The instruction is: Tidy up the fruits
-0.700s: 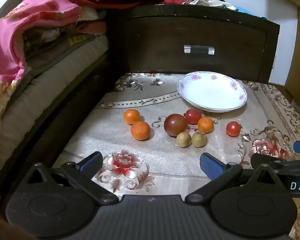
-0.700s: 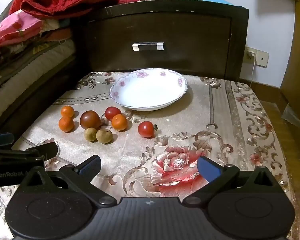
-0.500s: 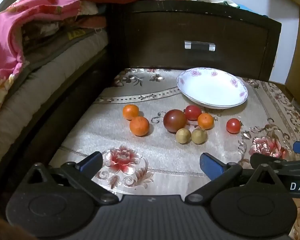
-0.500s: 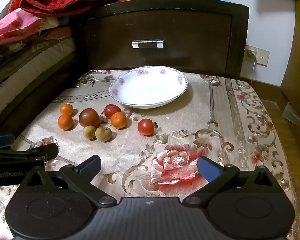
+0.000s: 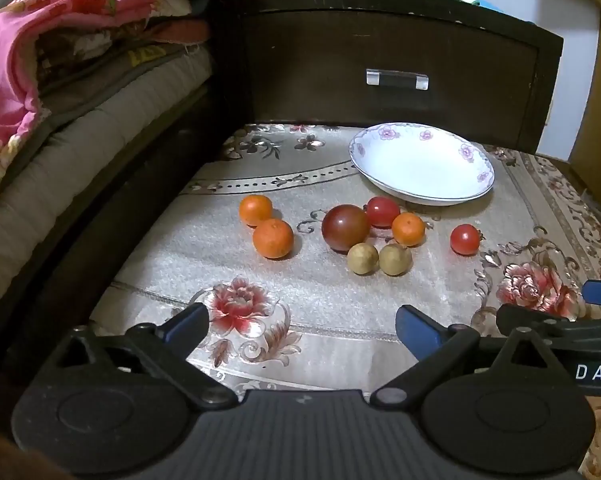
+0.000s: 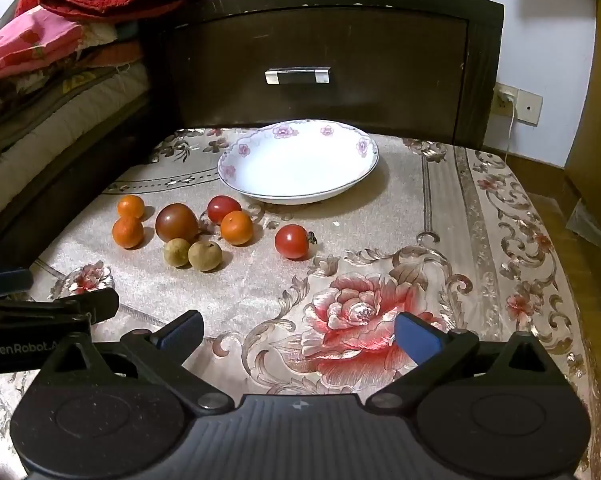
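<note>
A white floral bowl (image 5: 456,192) (image 6: 352,184) stands empty at the back of the patterned cloth. In front of it lie several small fruits: two oranges (image 5: 272,238) (image 6: 127,232) at the left, a dark tomato (image 5: 345,227) (image 6: 176,223), a red tomato (image 5: 382,211) (image 6: 222,209), a third orange (image 5: 408,229) (image 6: 237,227), two brownish longans (image 5: 363,258) (image 6: 204,255) and a lone red tomato (image 5: 465,239) (image 6: 291,241) to the right. My left gripper (image 5: 300,326) and my right gripper (image 6: 298,332) hover open and empty short of the fruit.
A dark wooden drawer front (image 5: 396,64) (image 6: 312,60) with a metal handle rises behind the bowl. A bed with piled bedding (image 5: 60,60) runs along the left. The cloth (image 6: 440,220) drops off at its right edge towards a wooden floor (image 6: 572,240).
Both views have edged slightly forward, so the fruit and bowl sit a little higher in frame. Both grippers stay open and empty.
</note>
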